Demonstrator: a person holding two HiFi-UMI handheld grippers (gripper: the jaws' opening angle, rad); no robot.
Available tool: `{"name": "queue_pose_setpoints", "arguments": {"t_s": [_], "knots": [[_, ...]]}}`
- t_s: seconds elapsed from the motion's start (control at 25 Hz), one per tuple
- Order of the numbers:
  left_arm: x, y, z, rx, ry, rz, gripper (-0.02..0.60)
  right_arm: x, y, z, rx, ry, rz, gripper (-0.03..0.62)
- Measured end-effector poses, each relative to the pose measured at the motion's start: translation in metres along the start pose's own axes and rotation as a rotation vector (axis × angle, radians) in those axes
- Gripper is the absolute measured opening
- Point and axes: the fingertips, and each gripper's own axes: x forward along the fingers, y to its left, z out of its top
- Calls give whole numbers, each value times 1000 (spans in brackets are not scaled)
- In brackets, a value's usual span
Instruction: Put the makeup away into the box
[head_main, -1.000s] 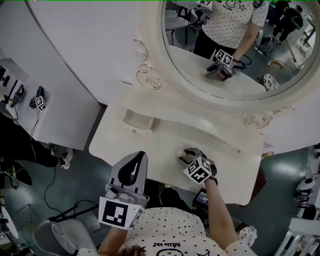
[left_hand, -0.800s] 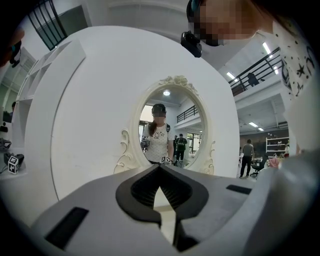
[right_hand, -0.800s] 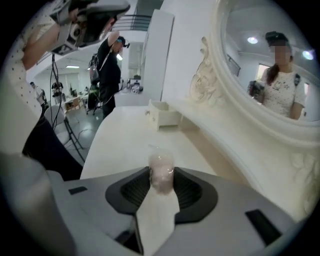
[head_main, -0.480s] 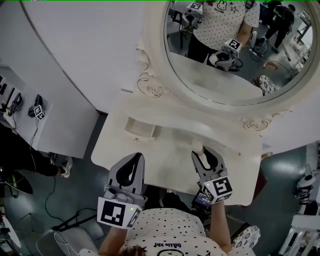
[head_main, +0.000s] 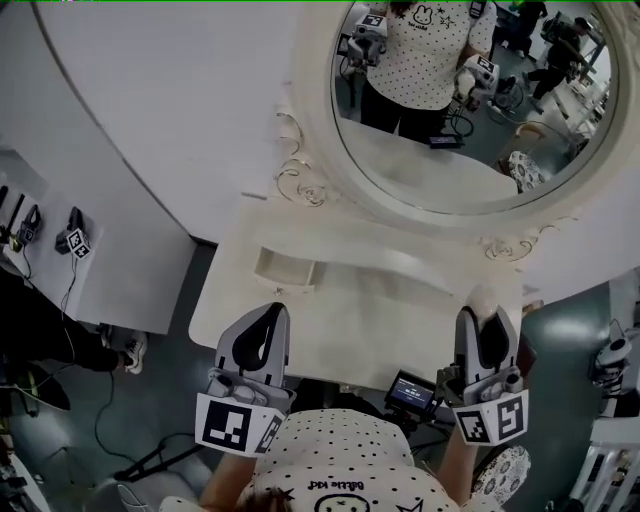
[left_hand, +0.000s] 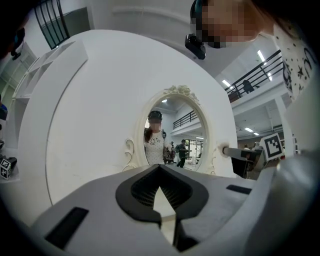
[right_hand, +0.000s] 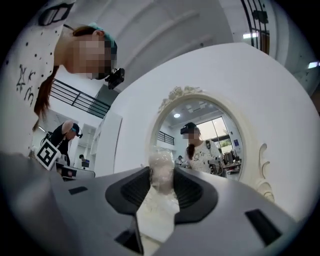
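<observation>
Translucent makeup pot (right_hand: 161, 171), right claw (head_main: 487, 320) just closed onto it, left claw (head_main: 268, 318) pressed together, empty

The dressing table (head_main: 370, 300) top is finished smooth and matt white. The mirror (head_main: 430, 150) glass is glossy, and its frame (head_main: 312, 110) is moulded white. The left gripper (head_main: 262, 318) and right gripper (head_main: 487, 318) are formed in matt grey plastic, with ribbed black pads (left_hand: 145, 187). The makeup item (right_hand: 161, 170) is pale and translucent.

White black-dotted shirt (head_main: 350, 455); grey left tool (head_main: 270, 310) and right tool (head_main: 487, 314) bear black-and-white marker cubes (head_main: 238, 425).
</observation>
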Motion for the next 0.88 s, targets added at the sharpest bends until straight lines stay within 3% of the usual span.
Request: {"name": "queue_pose_setpoints", "arguments": {"t_s": [0.12,0.44,0.68,0.88], "knots": [[1,6,5,4,-19,-11,5,-9,0,9,-39,-2,-24,146],[1,17,11,16,-36,-38,5,-18,3,-28,-77,99,-90,146],[0,27,14,23,-45,-39,5,-3,26,-28,-66,86,-47,146],[-9,40,16,19,-47,-15,5,24,53,-28,-85,94,43,146]]}}
